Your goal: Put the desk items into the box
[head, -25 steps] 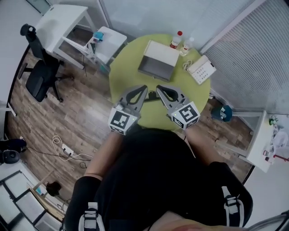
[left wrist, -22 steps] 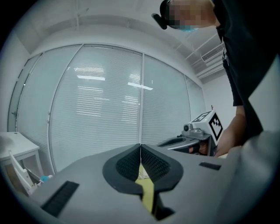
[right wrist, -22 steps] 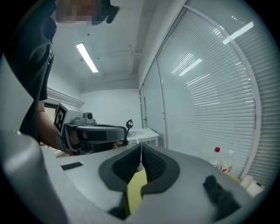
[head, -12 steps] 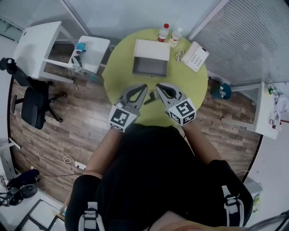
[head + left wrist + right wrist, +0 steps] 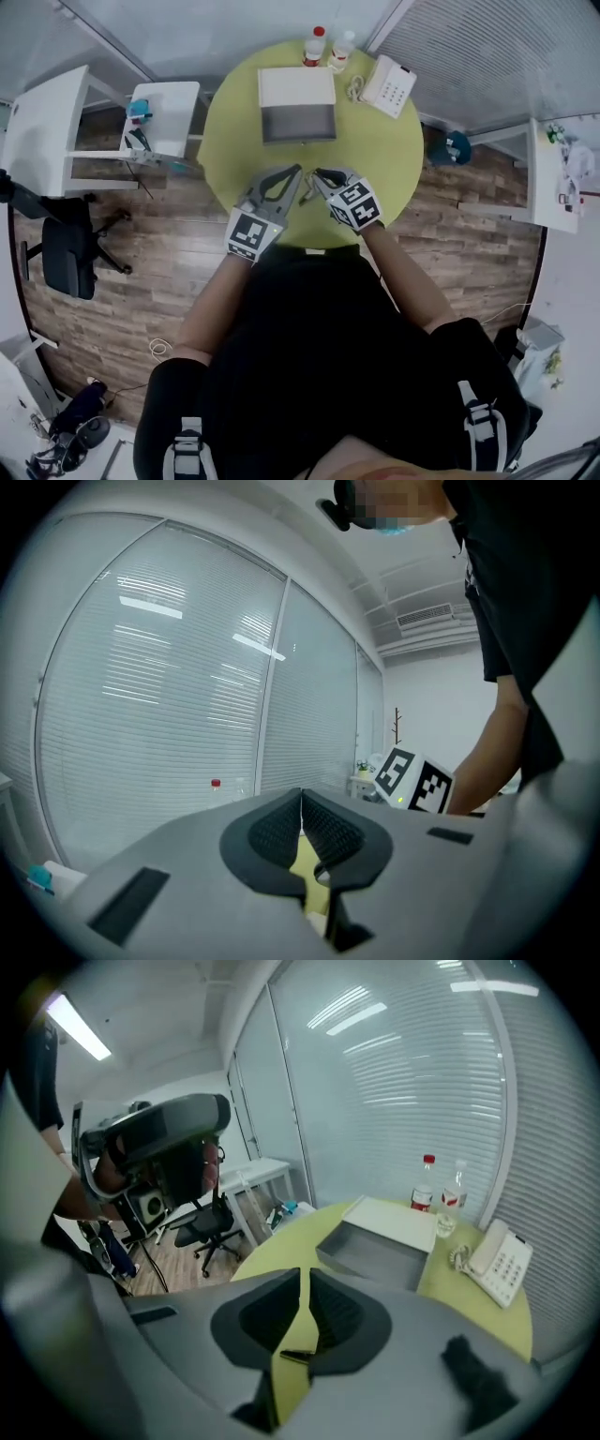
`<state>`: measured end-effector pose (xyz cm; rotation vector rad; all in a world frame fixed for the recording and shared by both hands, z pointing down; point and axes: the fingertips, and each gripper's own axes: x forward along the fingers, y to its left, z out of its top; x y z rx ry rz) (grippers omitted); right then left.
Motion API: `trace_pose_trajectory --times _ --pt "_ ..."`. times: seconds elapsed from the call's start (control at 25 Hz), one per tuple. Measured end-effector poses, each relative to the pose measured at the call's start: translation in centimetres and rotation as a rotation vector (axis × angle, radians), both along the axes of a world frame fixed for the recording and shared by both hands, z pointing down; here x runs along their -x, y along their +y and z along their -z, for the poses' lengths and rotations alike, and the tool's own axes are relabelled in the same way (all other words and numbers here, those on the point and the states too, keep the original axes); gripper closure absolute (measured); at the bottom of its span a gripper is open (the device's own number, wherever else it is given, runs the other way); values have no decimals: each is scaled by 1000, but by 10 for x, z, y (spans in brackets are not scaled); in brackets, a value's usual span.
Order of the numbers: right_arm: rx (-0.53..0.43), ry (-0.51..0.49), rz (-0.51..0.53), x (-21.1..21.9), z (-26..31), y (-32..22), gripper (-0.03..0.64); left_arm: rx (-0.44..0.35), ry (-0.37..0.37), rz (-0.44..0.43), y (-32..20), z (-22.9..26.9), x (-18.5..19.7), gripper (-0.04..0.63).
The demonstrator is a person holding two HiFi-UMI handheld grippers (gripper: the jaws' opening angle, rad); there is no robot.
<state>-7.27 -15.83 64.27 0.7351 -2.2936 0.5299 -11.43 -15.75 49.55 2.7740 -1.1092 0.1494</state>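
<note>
Green round table (image 5: 398,155): box (image 5: 296,103) at 12 o'clock, phone (image 5: 389,86) at 1, bottles (image 5: 316,47) behind box. Left gripper (image 5: 293,173) and right gripper (image 5: 319,175) near 6, both clenched, empty; small dark item (image 5: 307,196) between them.

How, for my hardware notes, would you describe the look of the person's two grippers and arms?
The left gripper and right gripper are light grey, pointed shells with dark ribbed pads inside. Each carries a cube with black-and-white square markers. The person wears a black short-sleeved top; the forearms are uncovered. No cables show.
</note>
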Motion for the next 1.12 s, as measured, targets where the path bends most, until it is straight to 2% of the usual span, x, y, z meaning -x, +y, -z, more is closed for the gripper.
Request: trace_pose_trajectory --times 0.16,0.4,0.6,0.84,0.92,1.0,1.12 --pt "122 97 15 0 -42 10 591 9 -8 -8 1 -11 3 581" --pt "280 197 32 -4 -90 23 517 -16 -23 11 3 -18 7 581" --pt "326 300 5 -13 -116 20 465 -24 -19 25 5 -22 13 581" --pt "353 351 -56 -23 -146 10 411 -14 -19 35 8 -24 15 581" --pt "375 351 -56 -20 -156 9 393 -10 -18 38 7 -25 17 581" --pt "397 308 -49 -11 -164 8 366 -5 -17 41 5 -25 17 581" --pt "397 326 -65 -14 -178 4 333 -4 -23 44 6 -25 18 581"
